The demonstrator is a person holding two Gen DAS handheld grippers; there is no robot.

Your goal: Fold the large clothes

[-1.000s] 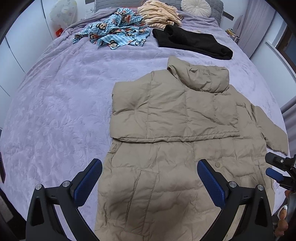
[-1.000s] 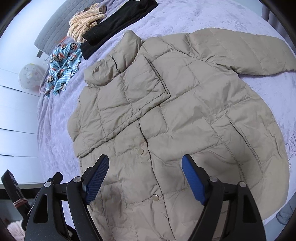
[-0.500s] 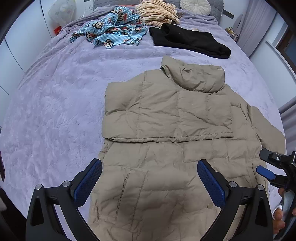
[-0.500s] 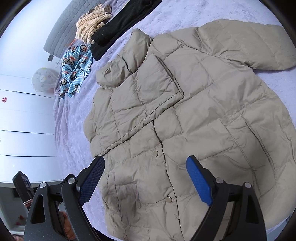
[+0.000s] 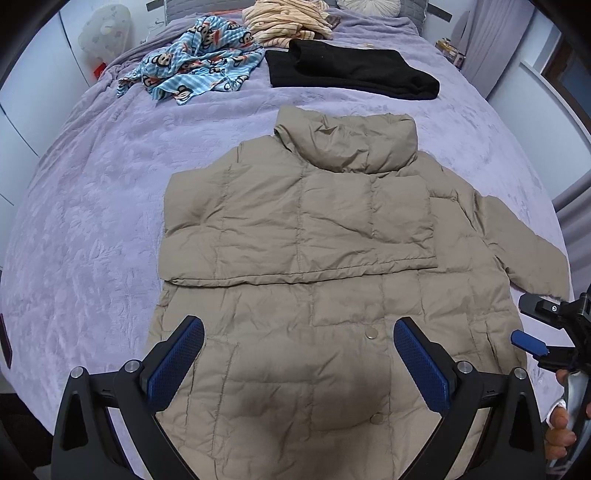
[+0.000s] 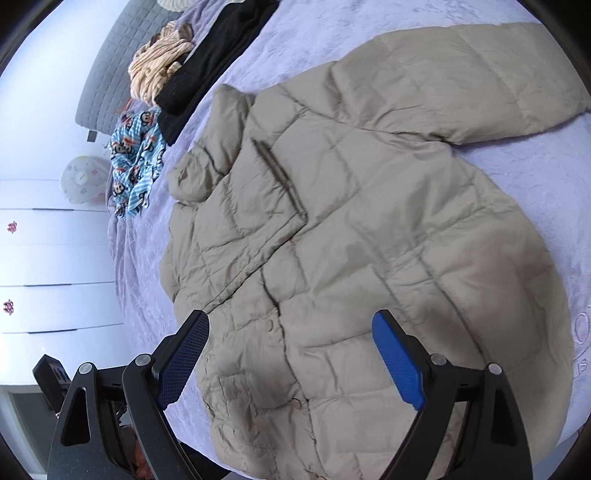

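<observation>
both open, empty hand-held grippers, left [image 5: 298, 360] and right [image 6: 290, 356], have shifted over one puffer jacket [image 5: 314, 266].

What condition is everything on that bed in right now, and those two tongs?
Beige quilted puffer jacket: flat, one sleeve folded across the chest, other sleeve still spread out.
Black garment: folded.
Blue monkey-print cloth: crumpled.
Cream striped garment: heaped loosely.
Left tongs: open, empty.
Right tongs: open, empty.
</observation>
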